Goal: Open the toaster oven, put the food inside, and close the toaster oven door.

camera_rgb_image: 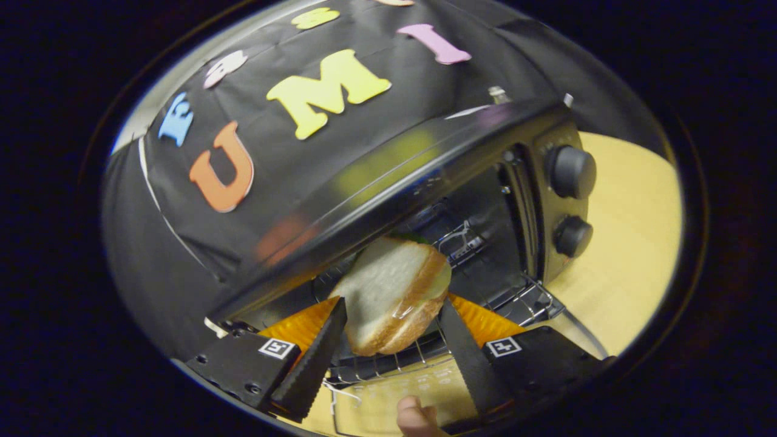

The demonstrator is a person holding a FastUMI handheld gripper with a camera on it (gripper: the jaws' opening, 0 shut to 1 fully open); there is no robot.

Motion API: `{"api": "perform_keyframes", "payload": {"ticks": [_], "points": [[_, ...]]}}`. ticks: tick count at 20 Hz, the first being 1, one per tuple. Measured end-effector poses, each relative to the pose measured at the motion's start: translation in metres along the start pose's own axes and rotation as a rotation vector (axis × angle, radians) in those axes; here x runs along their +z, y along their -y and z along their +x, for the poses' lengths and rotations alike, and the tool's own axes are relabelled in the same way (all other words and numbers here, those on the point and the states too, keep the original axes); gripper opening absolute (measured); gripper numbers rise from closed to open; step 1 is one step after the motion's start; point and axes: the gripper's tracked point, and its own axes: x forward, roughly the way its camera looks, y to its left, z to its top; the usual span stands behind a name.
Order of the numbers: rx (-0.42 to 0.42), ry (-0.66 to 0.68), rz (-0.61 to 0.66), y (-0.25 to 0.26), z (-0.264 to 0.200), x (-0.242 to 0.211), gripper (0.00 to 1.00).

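A black toaster oven (pixel 425 164) stands tilted in the view with its mouth open. Its glass door (pixel 419 382) lies folded down under my fingers. A sandwich (pixel 388 291) of white bread with a green and pale filling sits between my fingers at the oven's mouth, above the wire rack (pixel 522 300). My gripper (pixel 391 308) is shut on the sandwich, one finger pressed on each of its sides. The far end of the sandwich reaches under the oven's top edge into the dark cavity.
Two round black knobs (pixel 570 172) sit on the oven's control panel beside the opening. The oven rests on a light wooden table (pixel 631 243). A person's fingertip (pixel 416 419) shows just behind my fingers. Black cloth hangs behind the oven.
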Motion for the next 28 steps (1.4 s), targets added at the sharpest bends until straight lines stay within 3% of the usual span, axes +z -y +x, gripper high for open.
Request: {"api": "perform_keyframes", "payload": {"ticks": [2,6,10,15,23,28], "points": [[-0.026,0.024,-0.115,0.0,0.0,0.004,1.0],[-0.037,0.032,-0.219,0.0,-0.007,0.006,1.0],[0.027,0.023,-0.17,-0.005,-0.022,0.009,1.0],[0.024,-0.083,-0.168,0.009,-0.038,-0.008,1.0],[-0.022,-0.038,-0.325,0.01,-0.015,0.005,1.0],[-0.011,0.0,-0.291,0.012,-0.024,0.011,1.0]]}}
